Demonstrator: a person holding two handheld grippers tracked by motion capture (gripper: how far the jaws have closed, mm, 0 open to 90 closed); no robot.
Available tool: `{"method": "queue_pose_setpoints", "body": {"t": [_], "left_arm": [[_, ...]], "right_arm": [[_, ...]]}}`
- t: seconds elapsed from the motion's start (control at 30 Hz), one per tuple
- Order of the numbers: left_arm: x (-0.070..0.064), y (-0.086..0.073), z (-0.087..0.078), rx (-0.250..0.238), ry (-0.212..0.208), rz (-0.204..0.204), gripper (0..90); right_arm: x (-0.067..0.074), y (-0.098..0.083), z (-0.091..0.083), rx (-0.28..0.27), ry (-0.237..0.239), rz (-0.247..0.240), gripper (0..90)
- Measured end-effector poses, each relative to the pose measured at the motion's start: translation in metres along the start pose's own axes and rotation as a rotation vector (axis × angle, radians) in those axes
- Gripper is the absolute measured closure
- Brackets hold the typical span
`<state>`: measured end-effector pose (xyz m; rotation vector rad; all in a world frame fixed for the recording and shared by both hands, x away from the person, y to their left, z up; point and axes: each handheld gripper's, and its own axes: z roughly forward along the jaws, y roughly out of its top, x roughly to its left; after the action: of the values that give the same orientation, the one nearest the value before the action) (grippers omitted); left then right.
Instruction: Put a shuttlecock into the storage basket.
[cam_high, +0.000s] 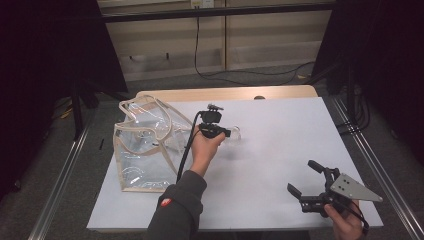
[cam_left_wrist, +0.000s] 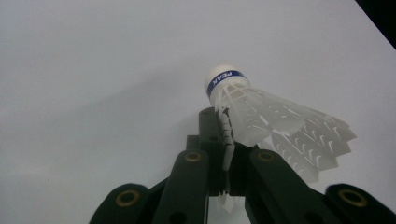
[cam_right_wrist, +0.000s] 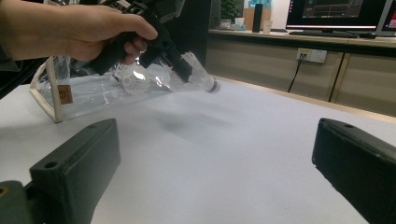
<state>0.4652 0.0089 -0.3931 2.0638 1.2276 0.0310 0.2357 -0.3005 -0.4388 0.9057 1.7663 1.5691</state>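
A white shuttlecock (cam_left_wrist: 275, 121) with a blue-banded cork is pinched by its feather skirt between the jaws of my left gripper (cam_left_wrist: 224, 126), which is shut on it. In the high view the left gripper (cam_high: 226, 132) is held above the table's middle, just right of the bag, with the shuttlecock (cam_high: 236, 134) pointing right. A clear plastic bag (cam_high: 145, 145) with beige trim lies at the left. In the right gripper view another shuttlecock (cam_right_wrist: 133, 80) lies inside the bag (cam_right_wrist: 84, 93). My right gripper (cam_high: 302, 177) hovers at the near right corner, open and with nothing between its jaws.
A white sheet (cam_high: 280, 150) covers the wooden table. The bag's beige straps (cam_high: 172, 125) lie loose beside the left hand. A black cable (cam_high: 200, 55) runs over the floor behind the table. Dark curtains flank both sides.
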Motion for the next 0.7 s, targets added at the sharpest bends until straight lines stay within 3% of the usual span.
{"method": "queue_pose_setpoints", "body": {"t": [0.7], "left_arm": [[0.000,0.007,-0.026,0.043,-0.041,0.016,89.0]], "right_arm": [[0.001,0.001,0.001,-0.002,0.002,-0.004,0.9]]}}
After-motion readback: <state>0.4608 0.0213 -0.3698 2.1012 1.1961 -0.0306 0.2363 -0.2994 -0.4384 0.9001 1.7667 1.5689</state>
